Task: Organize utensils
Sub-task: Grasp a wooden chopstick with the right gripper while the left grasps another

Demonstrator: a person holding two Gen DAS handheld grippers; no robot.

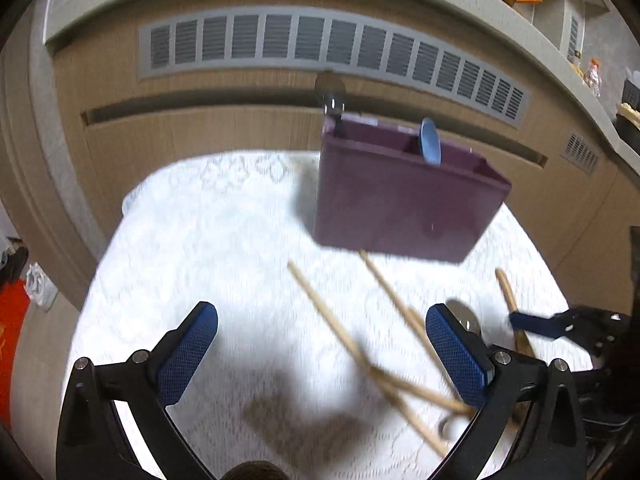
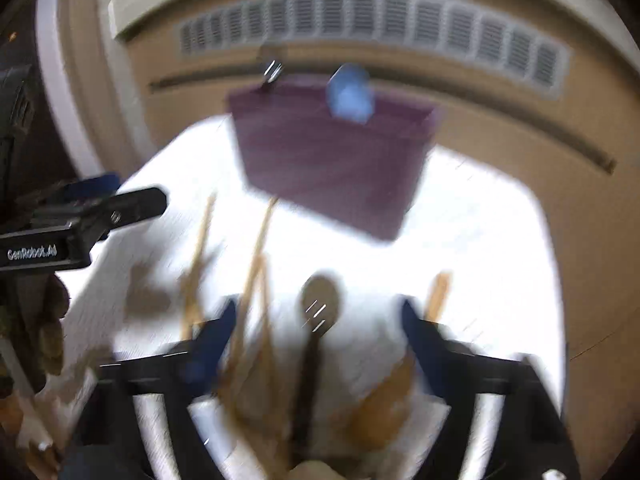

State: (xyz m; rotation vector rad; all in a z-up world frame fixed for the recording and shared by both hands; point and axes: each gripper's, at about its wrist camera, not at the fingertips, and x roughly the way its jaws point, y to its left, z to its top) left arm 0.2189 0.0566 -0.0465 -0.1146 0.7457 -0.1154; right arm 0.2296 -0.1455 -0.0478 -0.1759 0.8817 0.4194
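Note:
A purple utensil holder (image 1: 400, 196) stands on the white lace cloth (image 1: 208, 240); a blue spoon (image 1: 430, 141) and a metal spoon (image 1: 330, 92) stand in it. Wooden chopsticks (image 1: 340, 328) lie crossed in front of it. My left gripper (image 1: 320, 344) is open and empty above the cloth, left of the chopsticks. In the blurred right wrist view, my right gripper (image 2: 316, 328) is open over a dark metal spoon (image 2: 320, 304) and chopsticks (image 2: 256, 264), with the holder (image 2: 332, 160) beyond. The right gripper also shows in the left wrist view (image 1: 560, 324).
A wooden cabinet with a grey vent grille (image 1: 332, 44) stands behind the table. A wooden utensil (image 1: 510, 300) lies at the right. The left gripper shows at the left of the right wrist view (image 2: 100, 208). The cloth's far edge is behind the holder.

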